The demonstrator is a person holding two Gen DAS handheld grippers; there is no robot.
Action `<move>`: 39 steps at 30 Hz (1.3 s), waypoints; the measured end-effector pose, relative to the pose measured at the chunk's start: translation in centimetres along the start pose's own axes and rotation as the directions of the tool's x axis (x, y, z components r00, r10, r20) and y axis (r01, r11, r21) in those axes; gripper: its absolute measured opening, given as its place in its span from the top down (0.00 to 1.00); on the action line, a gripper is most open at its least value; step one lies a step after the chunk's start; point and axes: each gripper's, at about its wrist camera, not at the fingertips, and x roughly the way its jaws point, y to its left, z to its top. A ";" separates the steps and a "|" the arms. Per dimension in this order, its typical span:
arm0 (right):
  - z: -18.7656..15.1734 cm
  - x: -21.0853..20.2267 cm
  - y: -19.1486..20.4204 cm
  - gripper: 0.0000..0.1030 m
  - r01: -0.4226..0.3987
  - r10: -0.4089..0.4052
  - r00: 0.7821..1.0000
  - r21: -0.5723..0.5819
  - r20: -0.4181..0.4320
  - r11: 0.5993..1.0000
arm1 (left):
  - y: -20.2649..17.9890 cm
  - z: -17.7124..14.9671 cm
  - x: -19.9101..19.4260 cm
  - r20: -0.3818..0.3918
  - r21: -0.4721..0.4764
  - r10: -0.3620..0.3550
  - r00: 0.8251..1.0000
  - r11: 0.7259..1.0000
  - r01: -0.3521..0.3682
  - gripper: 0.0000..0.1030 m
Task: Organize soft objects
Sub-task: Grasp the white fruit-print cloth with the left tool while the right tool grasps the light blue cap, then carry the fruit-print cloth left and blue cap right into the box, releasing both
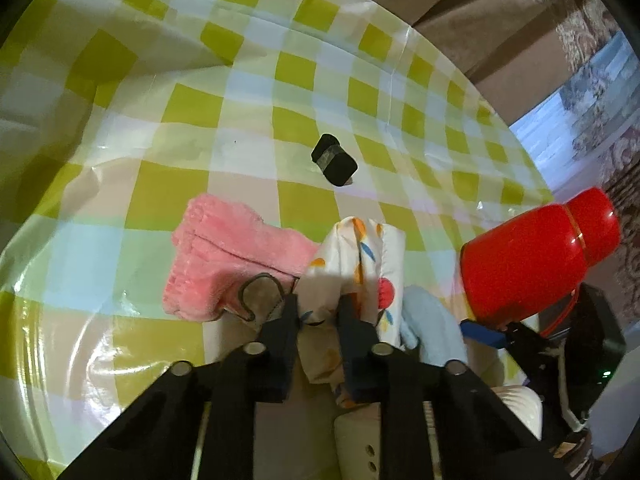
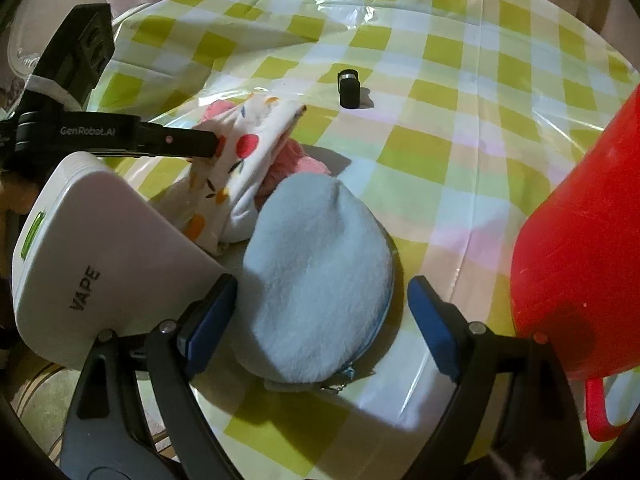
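Your left claw (image 1: 320, 308) is clenched on the white fruit-print pouch (image 1: 360, 264); both dark fingers (image 1: 280, 332) pinch a fold of its fabric, and no gap shows at the pads. The pouch lies on the green-and-white checked counter (image 1: 240, 120), touching the pink fluffy cloth (image 1: 224, 256) on one side and the pale blue plush pouch (image 2: 316, 280) on the other.

Your right claw (image 2: 320, 324) is released: its blue pads (image 2: 432, 320) stand wide on either side of the blue plush pouch, with clear counter showing between the right pad and the plush. The left pad sits just beside the pouch's edge; whether it touches, you cannot tell.

Readable text: "GenRobot.AI" on the left claw's black body, seen from the right wrist; "VAPE" in grey on the white box (image 2: 100, 260), which also bears a green mark at its edge.

A red flask (image 1: 536, 256) stands near the blue pouch. A small black block (image 1: 334, 162) lies apart, farther out on the counter.
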 end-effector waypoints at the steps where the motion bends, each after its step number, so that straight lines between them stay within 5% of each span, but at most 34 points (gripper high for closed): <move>1: 0.0 0.1 -0.1 0.24 -0.004 0.004 1.000 0.003 -0.001 1.000 | 0.1 0.0 -0.1 0.005 -0.009 -0.012 1.000 1.000 0.012 0.87; 7: -0.4 0.2 0.3 0.59 -0.001 0.001 1.000 -0.027 -0.005 1.000 | -0.1 0.0 -1.1 0.041 -0.014 -0.040 0.998 0.999 0.041 0.91; 13: -0.5 -0.6 0.3 0.77 0.012 -0.012 1.000 -0.030 0.024 0.999 | 0.4 -0.1 -2.7 0.094 -0.048 -0.048 0.994 0.998 0.052 0.91; 30: -2.2 -4.9 0.0 0.83 0.042 -0.043 0.995 0.014 0.085 0.999 | 1.5 -3.4 -8.2 0.207 -0.116 0.023 0.978 0.993 0.001 0.92; 39: -4.1 -8.8 0.6 0.83 0.058 -0.062 0.990 0.035 0.123 0.998 | -0.3 -6.1 -13.6 0.307 -0.105 0.066 0.950 0.994 -0.035 0.92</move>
